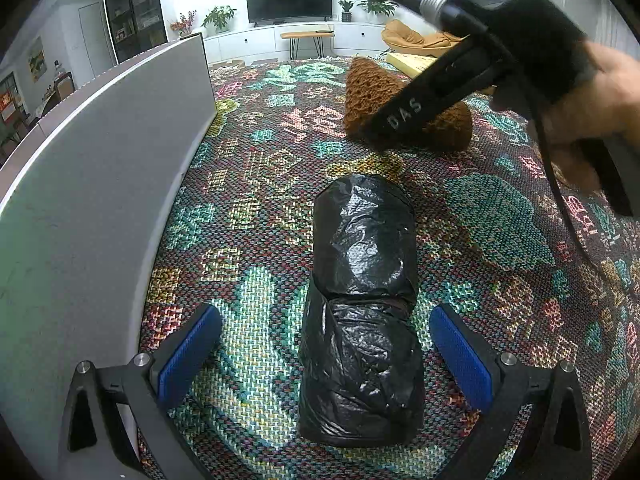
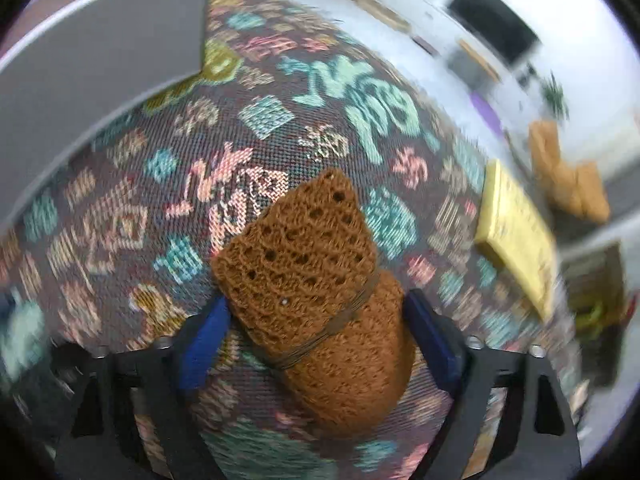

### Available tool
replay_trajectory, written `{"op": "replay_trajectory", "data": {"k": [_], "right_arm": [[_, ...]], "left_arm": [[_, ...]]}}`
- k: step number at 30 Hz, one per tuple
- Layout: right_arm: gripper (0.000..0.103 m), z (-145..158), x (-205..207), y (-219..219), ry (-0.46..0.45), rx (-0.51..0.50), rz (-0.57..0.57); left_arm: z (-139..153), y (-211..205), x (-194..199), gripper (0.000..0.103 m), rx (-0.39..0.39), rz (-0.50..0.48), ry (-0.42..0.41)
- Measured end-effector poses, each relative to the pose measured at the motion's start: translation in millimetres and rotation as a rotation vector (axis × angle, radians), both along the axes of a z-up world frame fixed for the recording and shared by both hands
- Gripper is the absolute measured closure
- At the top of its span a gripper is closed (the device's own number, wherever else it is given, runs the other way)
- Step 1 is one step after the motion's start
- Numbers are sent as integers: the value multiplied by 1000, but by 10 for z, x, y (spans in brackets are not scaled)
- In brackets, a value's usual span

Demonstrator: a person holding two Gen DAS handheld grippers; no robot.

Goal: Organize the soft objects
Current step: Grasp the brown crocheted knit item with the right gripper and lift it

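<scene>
The left gripper (image 1: 324,356) hangs over a patterned woven cloth (image 1: 500,220) that covers the tabletop; its jaws stand wide apart, and a roll wrapped in crinkled black plastic (image 1: 360,312) lies on the cloth between the blue pads (image 1: 460,356), lengthwise along the line of the fingers; a clear gap shows on each side, so nothing is gripped. A grey panel (image 1: 100,168) stands upright along the left edge of the cloth.

Farther off on the same cloth lies a brown knitted bundle (image 2: 320,288), bound round its middle with thin cord (image 2: 340,320); in the left wrist view it sits well beyond the black roll, partly hidden by the right gripper (image 2: 316,332) and the person's hand (image 1: 580,100) that holds it. In the right wrist view, which is blurred, the bundle lies tilted between the right gripper's blue pads (image 2: 204,340); the jaws are fairly wide, and the left pad looks to be at or just beside the bundle's edge, as does the right one; whether either pad presses on the knit I cannot tell.

A yellow flat block (image 2: 516,232) rests on the cloth to the right of the bundle, apart from it. Beyond the tabletop a dark television (image 1: 288,0) stands on a white cabinet (image 1: 260,40), with potted plants (image 1: 218,16) beside it.
</scene>
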State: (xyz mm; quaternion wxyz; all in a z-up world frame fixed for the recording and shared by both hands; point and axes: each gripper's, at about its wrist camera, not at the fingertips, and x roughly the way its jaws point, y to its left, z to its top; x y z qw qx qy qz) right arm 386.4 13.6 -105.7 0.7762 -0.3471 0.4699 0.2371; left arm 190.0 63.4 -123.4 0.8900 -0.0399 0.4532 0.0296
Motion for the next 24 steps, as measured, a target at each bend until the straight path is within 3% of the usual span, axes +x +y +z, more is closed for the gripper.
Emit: {"op": "replay_trajectory", "data": {"k": [6, 9, 10, 13, 16, 18, 19, 21, 23, 24], "right_arm": [[35, 529, -439, -644, 6, 249, -232], [67, 758, -855, -1252, 127, 414, -349], [89, 785, -942, -1374, 139, 428, -362], [93, 734, -1289, -1962, 136, 361, -433], [93, 626, -1425, -2508, 165, 403, -565], [89, 539, -1468, -2873, 134, 414, -677], [88, 512, -1482, -2948, 114, 404, -700], [77, 501, -1527, -2990, 84, 423, -696], [20, 559, -1542, -2827, 69, 494, -638], [18, 588, -1540, -2724, 60, 526, -588]], "left_arm": [[2, 0, -1, 0, 0, 0, 0], [3, 9, 5, 0, 0, 0, 0], [4, 1, 0, 0, 0, 0, 0], [5, 0, 0, 0, 0, 0, 0], [6, 0, -1, 0, 0, 0, 0], [7, -2, -1, 0, 0, 0, 0], [6, -1, -1, 0, 0, 0, 0], [7, -3, -2, 0, 0, 0, 0], [7, 1, 0, 0, 0, 0, 0], [7, -4, -3, 0, 0, 0, 0]]}}
